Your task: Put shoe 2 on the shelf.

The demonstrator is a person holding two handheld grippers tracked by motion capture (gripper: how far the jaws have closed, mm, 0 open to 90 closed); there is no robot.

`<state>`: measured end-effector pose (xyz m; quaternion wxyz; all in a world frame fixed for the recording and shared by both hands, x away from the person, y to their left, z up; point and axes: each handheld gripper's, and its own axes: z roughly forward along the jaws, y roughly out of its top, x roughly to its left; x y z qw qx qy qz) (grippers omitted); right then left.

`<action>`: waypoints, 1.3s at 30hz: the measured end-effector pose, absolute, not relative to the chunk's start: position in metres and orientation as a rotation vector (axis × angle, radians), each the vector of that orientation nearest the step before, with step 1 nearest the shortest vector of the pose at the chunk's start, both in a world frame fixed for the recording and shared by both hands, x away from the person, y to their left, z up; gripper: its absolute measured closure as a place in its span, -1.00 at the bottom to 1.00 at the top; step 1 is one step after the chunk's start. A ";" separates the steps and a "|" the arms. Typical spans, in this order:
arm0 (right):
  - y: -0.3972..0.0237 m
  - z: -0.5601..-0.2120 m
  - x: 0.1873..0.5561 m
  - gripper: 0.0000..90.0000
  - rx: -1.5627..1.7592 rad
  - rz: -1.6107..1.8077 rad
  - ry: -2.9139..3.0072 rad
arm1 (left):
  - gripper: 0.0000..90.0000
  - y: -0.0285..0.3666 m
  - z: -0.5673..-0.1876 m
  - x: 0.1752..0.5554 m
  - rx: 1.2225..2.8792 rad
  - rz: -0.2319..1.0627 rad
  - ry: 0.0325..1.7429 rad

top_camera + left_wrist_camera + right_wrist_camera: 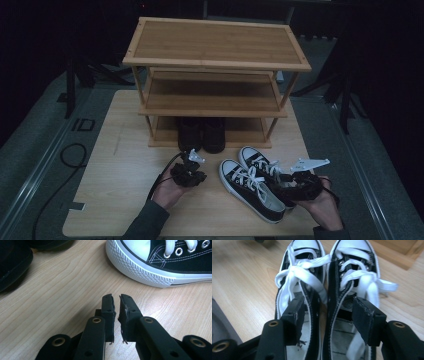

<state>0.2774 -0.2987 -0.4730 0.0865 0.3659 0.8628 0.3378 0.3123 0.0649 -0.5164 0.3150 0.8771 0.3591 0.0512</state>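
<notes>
A pair of black canvas sneakers (pixel 250 187) with white laces and toe caps lies side by side on the wooden table (pixel 125 155), toes toward the rack. My right gripper (pixel 281 183) sits over their heels, open wide. In the right gripper view my right gripper (pixel 328 312) has one jaw inside each shoe opening, with the two inner walls of the sneakers (pixel 324 290) between the pads and untouched. My left gripper (pixel 191 161) rests left of the pair. Its jaws (pixel 117 305) stand almost together with only a thin slit and hold nothing; a sneaker toe (pixel 140 265) lies ahead.
A three-tier bamboo shoe rack (pixel 215 45) stands at the back of the table. A pair of dark shoes (pixel 202 134) sits on its bottom tier, just beyond my left gripper. A black cable (pixel 70 155) loops on the floor at left.
</notes>
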 end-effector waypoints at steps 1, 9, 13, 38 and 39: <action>-0.297 -0.474 0.278 -0.07 1.089 0.995 2.575 | 0.82 0.065 -0.517 0.312 2.311 0.133 0.946; -0.283 -0.481 0.284 -0.08 1.079 0.945 2.601 | 0.80 0.065 -0.518 0.312 2.310 0.127 0.944; -0.274 -0.487 0.288 -0.10 1.071 0.892 2.626 | 0.79 0.066 -0.518 0.312 2.308 0.126 0.947; -0.252 -0.508 0.305 0.40 1.068 0.726 2.661 | 0.76 0.067 -0.518 0.315 2.313 0.125 0.945; -0.252 -0.508 0.305 0.45 1.067 0.726 2.664 | 0.76 0.067 -0.518 0.316 2.313 0.125 0.946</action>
